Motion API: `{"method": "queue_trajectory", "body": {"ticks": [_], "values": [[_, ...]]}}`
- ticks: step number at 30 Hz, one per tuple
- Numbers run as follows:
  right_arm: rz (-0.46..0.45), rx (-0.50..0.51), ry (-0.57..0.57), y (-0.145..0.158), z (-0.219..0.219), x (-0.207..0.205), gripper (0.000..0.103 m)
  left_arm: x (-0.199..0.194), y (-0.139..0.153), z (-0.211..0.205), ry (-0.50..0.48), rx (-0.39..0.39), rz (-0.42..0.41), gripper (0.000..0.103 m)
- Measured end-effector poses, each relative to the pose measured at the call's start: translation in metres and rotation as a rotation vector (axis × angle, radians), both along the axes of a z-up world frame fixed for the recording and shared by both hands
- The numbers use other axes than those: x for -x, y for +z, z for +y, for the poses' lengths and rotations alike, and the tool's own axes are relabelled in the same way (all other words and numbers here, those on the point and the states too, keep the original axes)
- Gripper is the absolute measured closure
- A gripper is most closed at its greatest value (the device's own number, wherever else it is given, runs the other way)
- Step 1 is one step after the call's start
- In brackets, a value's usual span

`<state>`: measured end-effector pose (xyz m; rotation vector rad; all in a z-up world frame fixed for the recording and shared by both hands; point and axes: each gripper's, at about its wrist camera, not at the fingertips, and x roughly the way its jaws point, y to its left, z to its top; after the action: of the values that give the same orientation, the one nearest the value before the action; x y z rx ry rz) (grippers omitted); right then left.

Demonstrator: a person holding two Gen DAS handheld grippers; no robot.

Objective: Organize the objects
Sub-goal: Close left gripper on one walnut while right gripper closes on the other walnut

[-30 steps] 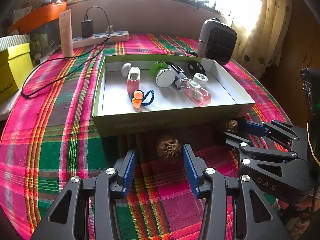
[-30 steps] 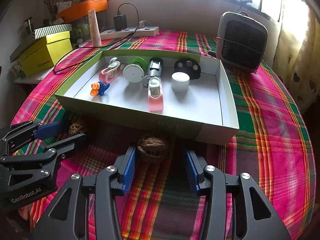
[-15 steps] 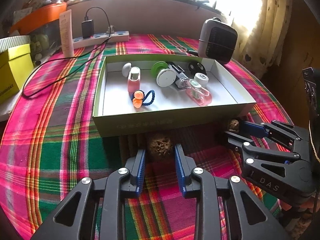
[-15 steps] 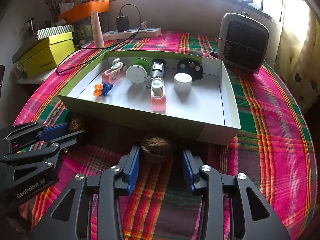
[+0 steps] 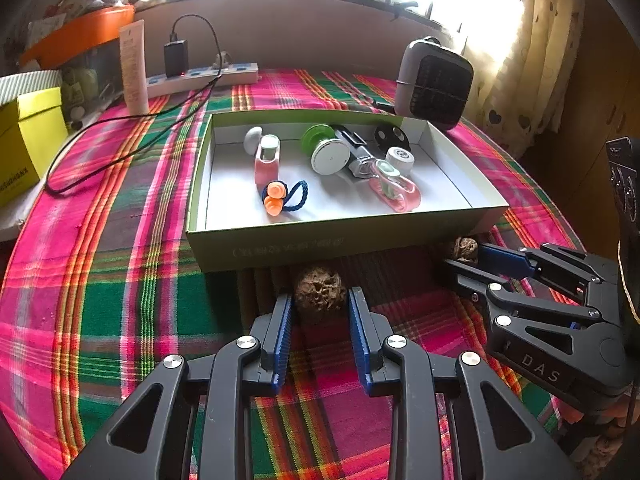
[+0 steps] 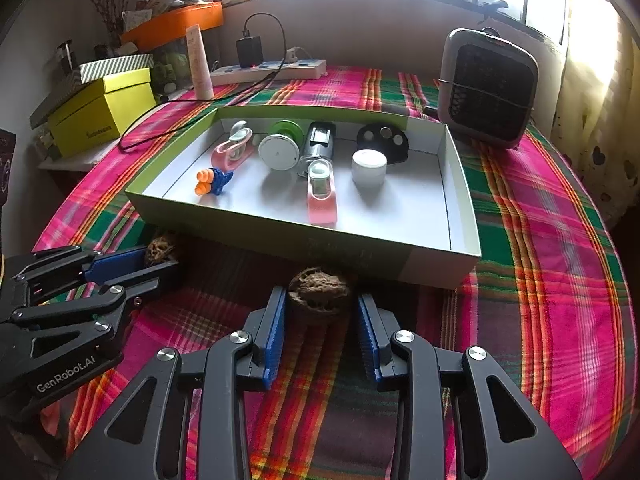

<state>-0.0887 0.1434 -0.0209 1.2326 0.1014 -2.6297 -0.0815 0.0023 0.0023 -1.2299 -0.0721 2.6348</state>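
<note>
Sitting on the plaid counter [image 5: 120, 300] just in front of the green box's [image 5: 280, 246] near wall are 2 wrinkled brown nuts. Your left tongs [image 5: 320, 312] are clamped on the left nut [image 5: 320, 294], blue pads pressing both its sides. Your right tongs [image 6: 322, 312] have just been closing around the right nut [image 6: 320, 290]; the left pad touches it, the right pad shows a thin gap. Inside the box lie 2 pink holders, a white and green spool [image 6: 280, 150], a white jar [image 6: 369, 166], a black disc [image 6: 382, 140] and orange earplugs on a blue cord [image 5: 280, 198]. Beyond it stand a grey fan [image 6: 488, 88] and a power strip [image 6: 268, 70].
</note>
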Motion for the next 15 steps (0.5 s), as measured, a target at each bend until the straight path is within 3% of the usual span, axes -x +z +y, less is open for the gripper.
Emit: {"method": "queue_trajectory", "body": {"ticks": [15], "values": [[0.041,0.015,-0.006,0.017,0.006,-0.006,0.069,-0.004,0.018,0.003,-0.003,-0.006,0.037,0.078]]}}
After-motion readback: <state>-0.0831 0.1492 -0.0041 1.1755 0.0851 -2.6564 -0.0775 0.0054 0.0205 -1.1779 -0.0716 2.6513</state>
